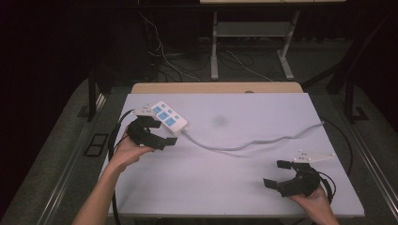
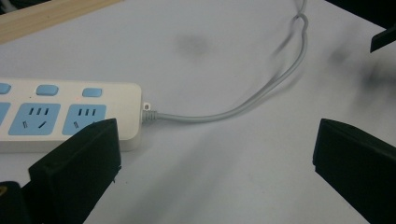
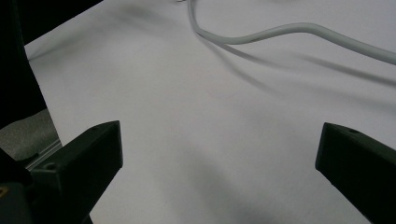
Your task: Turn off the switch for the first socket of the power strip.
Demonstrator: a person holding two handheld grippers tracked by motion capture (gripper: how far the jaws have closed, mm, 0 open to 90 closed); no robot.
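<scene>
At the table's far-left corner lies the white power strip (image 1: 169, 117), its grey cord (image 1: 244, 143) snaking right across the white tabletop (image 1: 211, 178). I have my left gripper (image 1: 158, 133) just beside the strip's cord end, jaws wide apart, holding nothing. My right gripper (image 1: 277, 174) sits near the front-right edge, equally wide and empty.

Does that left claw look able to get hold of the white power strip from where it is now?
Probably yes. The left claw is open and sits right beside the power strip, at the end where its grey cord comes out. Nothing lies between them on the table.
</scene>
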